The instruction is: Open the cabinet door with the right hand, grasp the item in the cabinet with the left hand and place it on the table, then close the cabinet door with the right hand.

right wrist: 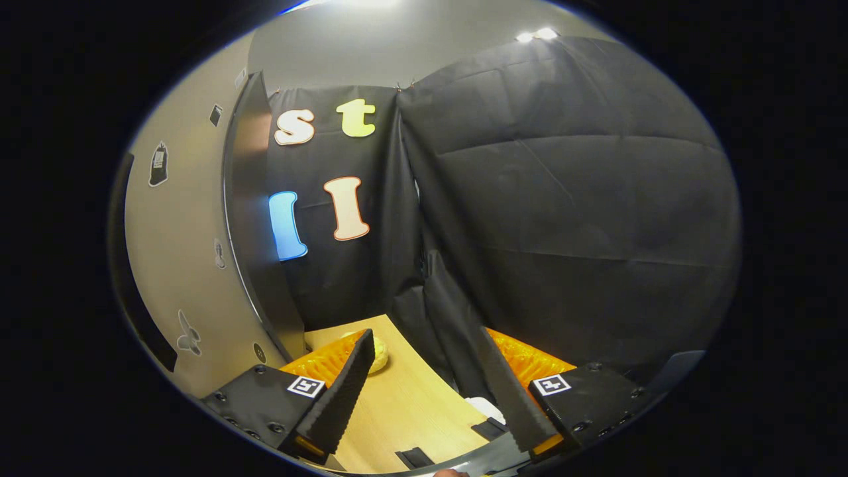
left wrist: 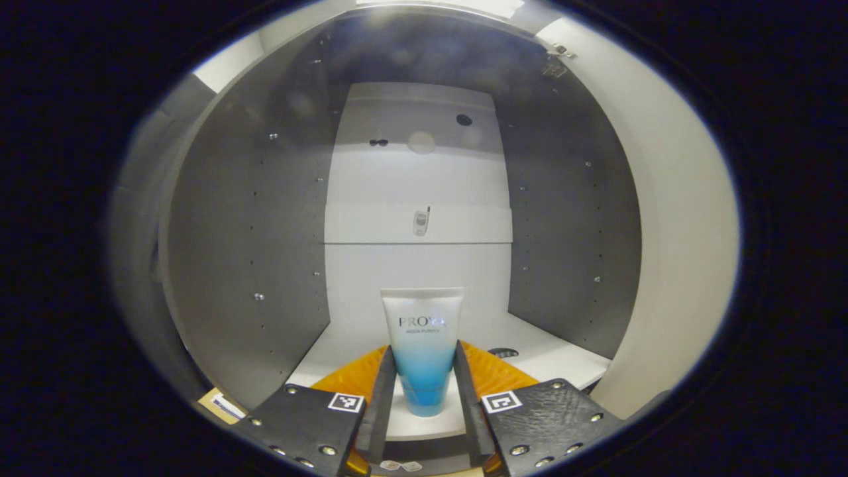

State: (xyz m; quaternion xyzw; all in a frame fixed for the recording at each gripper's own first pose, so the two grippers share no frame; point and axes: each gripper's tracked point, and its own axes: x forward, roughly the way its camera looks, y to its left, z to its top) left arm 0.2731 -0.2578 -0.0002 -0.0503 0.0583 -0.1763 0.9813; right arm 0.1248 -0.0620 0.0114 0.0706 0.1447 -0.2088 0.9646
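1. Inside, in the left gripper view: open cabinet (left wrist: 576, 218), grey side walls, white back panel, white shelf floor.
2. Upright on that floor, cap down: tube (left wrist: 423, 344), white fading to blue; printed lettering too blurred to make out.
3. Left gripper (left wrist: 424, 387): fingers narrow, one along each side of the tube; contact not certain.
4. Right gripper (right wrist: 424, 391): fingers wide apart, holding nothing, above the wooden counter (right wrist: 404, 404), beside the open cabinet door (right wrist: 248, 218).
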